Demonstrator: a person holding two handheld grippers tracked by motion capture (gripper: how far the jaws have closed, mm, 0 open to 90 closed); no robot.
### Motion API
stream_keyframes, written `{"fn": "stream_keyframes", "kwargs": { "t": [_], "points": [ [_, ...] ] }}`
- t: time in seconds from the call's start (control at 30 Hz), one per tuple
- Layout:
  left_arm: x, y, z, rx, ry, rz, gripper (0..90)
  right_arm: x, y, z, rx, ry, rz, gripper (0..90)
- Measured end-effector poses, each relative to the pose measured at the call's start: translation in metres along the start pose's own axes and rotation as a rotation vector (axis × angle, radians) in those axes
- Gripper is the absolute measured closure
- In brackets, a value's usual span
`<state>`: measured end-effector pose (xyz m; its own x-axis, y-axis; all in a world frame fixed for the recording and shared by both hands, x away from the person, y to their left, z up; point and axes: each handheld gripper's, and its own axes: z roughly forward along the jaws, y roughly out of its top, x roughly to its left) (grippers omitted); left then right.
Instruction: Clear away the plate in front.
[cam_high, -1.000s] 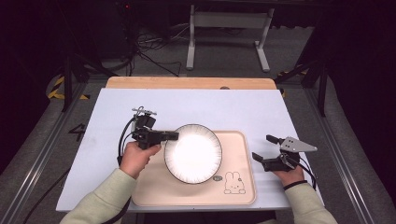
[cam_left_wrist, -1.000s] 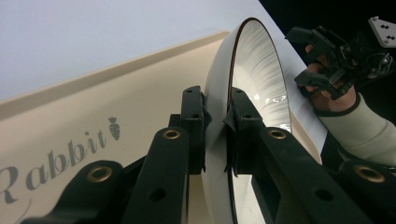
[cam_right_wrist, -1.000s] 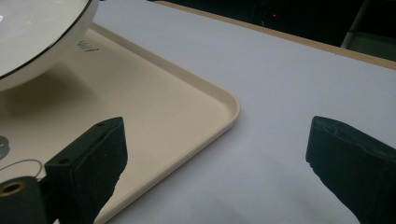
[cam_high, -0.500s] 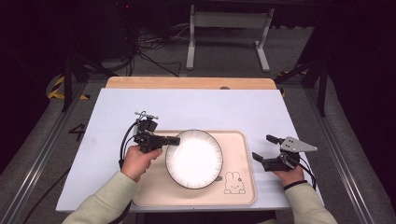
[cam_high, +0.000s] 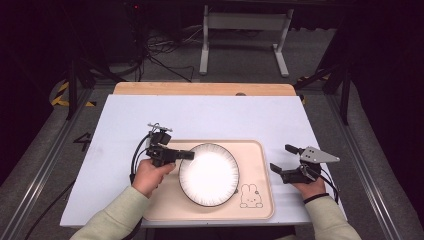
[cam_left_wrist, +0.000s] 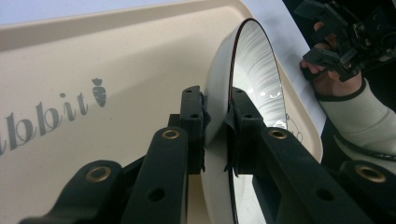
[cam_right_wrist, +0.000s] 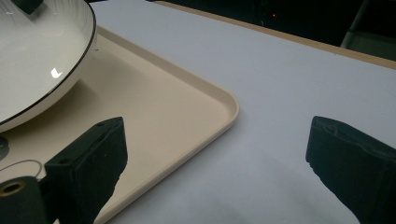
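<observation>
Black left tongs (cam_left_wrist: 215, 122) clamped on white plate (cam_left_wrist: 254, 70) rim; right tongs (cam_right_wrist: 219, 172) wide apart, empty.

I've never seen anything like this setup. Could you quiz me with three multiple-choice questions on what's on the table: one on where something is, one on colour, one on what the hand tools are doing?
1. Where is the round white ceramic plate?
A. On the beige plastic tray
B. On the bare blue-white tabletop
C. On the floor

2. What colour is the plate's thin rim line?
A. Red
B. Dark
C. Green

3. What is the left tool doing?
A. Hanging open
B. Lying on the table
C. Clamped on the plate's edge

Answers:
1 A, the tray surrounds the plate.
2 B, a dark line rings it.
3 C, its jaws pinch the rim, while the right tool stands open beside the tray.
</observation>
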<state>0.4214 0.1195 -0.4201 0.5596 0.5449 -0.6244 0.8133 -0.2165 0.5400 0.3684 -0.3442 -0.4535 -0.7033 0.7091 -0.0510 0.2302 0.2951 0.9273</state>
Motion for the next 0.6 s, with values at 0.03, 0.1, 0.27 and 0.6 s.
{"fn": "stream_keyframes", "kwargs": {
  "t": [0.03, 0.1, 0.27, 0.6],
  "points": [
    [0.0, 0.0, 0.0, -0.004, 0.0, -0.009, 79.1, 0.0, 0.0, 0.0, -0.001, -0.001, 0.0, 5.9],
    [0.001, -0.001, 0.001, -0.002, -0.004, -0.019, 79.2, 0.0, 0.0, 0.0, 0.0, -0.001, 0.001, 5.9],
    [0.004, -0.002, 0.002, 0.0, -0.001, -0.028, 79.4, 0.0, 0.0, 0.0, -0.001, 0.0, 0.001, 5.9],
    [0.017, -0.004, 0.012, 0.034, -0.004, -0.087, 81.1, 0.0, 0.0, 0.0, 0.0, -0.001, -0.003, 5.9]
  ]
}}
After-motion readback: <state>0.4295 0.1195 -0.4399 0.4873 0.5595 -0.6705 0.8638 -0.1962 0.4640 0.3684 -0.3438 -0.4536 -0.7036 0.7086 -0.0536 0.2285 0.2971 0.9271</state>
